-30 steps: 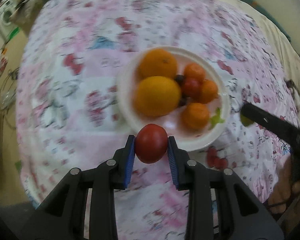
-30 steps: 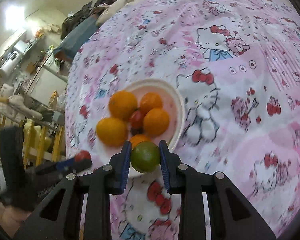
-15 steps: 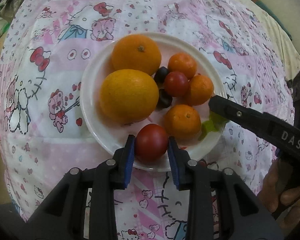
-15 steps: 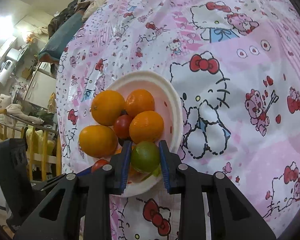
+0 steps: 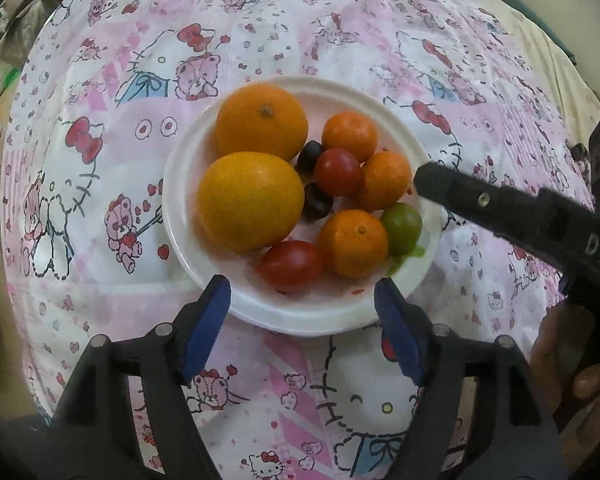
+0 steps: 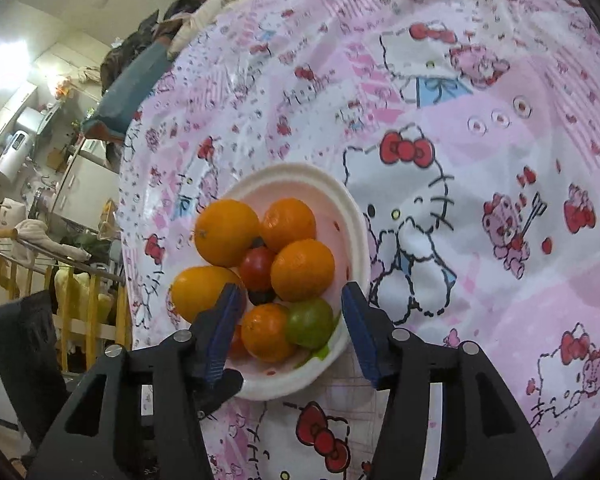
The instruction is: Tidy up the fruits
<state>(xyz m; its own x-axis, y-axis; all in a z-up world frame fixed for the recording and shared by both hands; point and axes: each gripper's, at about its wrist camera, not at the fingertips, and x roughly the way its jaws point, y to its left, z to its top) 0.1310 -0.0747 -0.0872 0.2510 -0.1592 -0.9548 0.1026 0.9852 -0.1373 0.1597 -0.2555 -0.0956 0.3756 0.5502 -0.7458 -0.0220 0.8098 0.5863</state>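
Observation:
A white plate (image 5: 300, 312) on a pink Hello Kitty cloth holds two big oranges (image 5: 250, 200), several tangerines (image 5: 354, 242), two red tomatoes and two dark fruits. My left gripper (image 5: 302, 308) is open and empty at the plate's near rim, just behind a red tomato (image 5: 290, 265). My right gripper (image 6: 290, 320) is open and empty, its jaws either side of a green lime (image 6: 310, 322) that lies on the plate (image 6: 352, 216). The lime also shows in the left wrist view (image 5: 402, 229), with the right gripper's black finger (image 5: 460, 196) beside it.
The pink cloth (image 6: 480, 160) covers the whole table around the plate. Beyond the table's left edge in the right wrist view are a wooden rack (image 6: 80, 312), clothes and kitchen appliances (image 6: 16, 148). A hand holds the right gripper at the lower right (image 5: 588, 380).
Both grippers have opened. The left one has let go of the red tomato and the right one of the green lime; both fruits now lie on the plate.

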